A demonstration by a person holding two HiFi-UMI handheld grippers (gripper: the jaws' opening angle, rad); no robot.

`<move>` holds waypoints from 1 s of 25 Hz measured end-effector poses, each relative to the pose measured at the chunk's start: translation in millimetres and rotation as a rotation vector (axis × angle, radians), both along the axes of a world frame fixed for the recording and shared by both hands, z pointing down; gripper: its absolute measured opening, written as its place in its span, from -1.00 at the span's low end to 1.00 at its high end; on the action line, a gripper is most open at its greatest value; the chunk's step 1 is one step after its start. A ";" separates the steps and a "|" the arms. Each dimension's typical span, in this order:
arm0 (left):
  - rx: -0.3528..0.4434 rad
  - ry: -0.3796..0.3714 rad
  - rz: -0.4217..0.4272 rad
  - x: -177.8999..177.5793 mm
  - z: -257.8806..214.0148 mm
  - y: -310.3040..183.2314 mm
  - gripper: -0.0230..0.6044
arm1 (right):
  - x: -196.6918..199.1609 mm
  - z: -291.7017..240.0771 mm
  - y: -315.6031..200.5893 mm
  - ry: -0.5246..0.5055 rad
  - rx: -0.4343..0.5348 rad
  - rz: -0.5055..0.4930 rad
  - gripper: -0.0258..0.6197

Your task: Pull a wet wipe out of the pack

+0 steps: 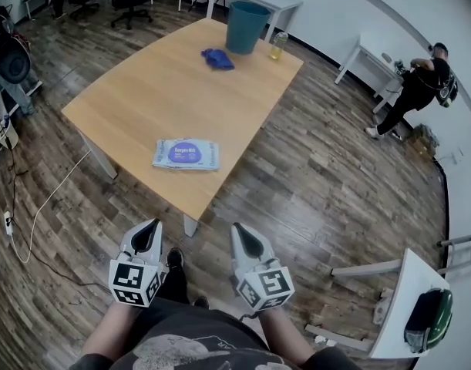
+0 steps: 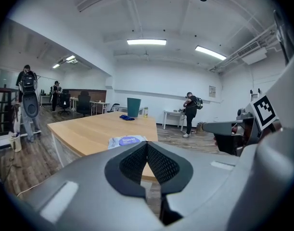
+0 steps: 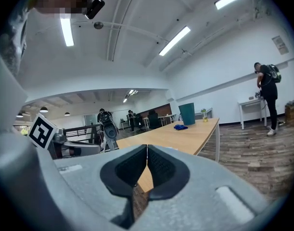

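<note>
While left gripper (image 1: 149, 230) and right gripper (image 1: 244, 236) hang shut, empty, short of pack (image 1: 186, 153), apparently sealed: unpinned, it may slide off table (image 1: 142, 91).

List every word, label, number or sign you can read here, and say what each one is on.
Nothing here is clear enough to quote.
Wet wipe pack: purple oval label with pale print, too blurred to read.
Wall notice: too small to read.
Left gripper and right gripper: black-and-white square markers on their cubes, patterns only, no words.
</note>
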State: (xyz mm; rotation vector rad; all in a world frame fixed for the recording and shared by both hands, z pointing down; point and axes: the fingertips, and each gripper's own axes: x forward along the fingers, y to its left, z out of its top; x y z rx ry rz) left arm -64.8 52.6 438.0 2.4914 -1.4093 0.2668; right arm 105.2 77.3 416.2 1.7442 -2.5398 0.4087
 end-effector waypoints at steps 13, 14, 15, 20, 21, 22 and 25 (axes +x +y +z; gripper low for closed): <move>-0.039 -0.019 0.053 -11.1 22.1 -129.6 -0.87 | -19.2 -4.5 -130.0 0.015 -0.013 0.040 -0.94; -0.045 -0.022 0.059 -11.9 25.4 -135.0 -0.87 | -20.5 -3.4 -135.2 0.022 -0.018 0.043 -0.94; -0.051 -0.024 0.064 -12.9 28.4 -140.2 -0.87 | -21.5 -2.0 -140.0 0.028 -0.024 0.047 -0.94; -0.076 -0.025 0.103 -13.4 43.3 -164.5 -0.87 | -22.2 7.4 -165.5 -0.037 -0.077 0.095 -0.94; -0.079 -0.028 0.115 -12.6 45.9 -168.4 -0.87 | -22.7 9.2 -170.8 -0.043 -0.084 0.107 -0.94; -0.082 -0.032 0.126 -12.0 48.5 -171.9 -0.87 | -23.8 10.6 -175.6 -0.036 -0.087 0.116 -0.94; -0.101 -0.038 0.158 -9.3 57.3 -178.0 -0.87 | -28.2 13.4 -184.9 -0.004 -0.087 0.131 -0.94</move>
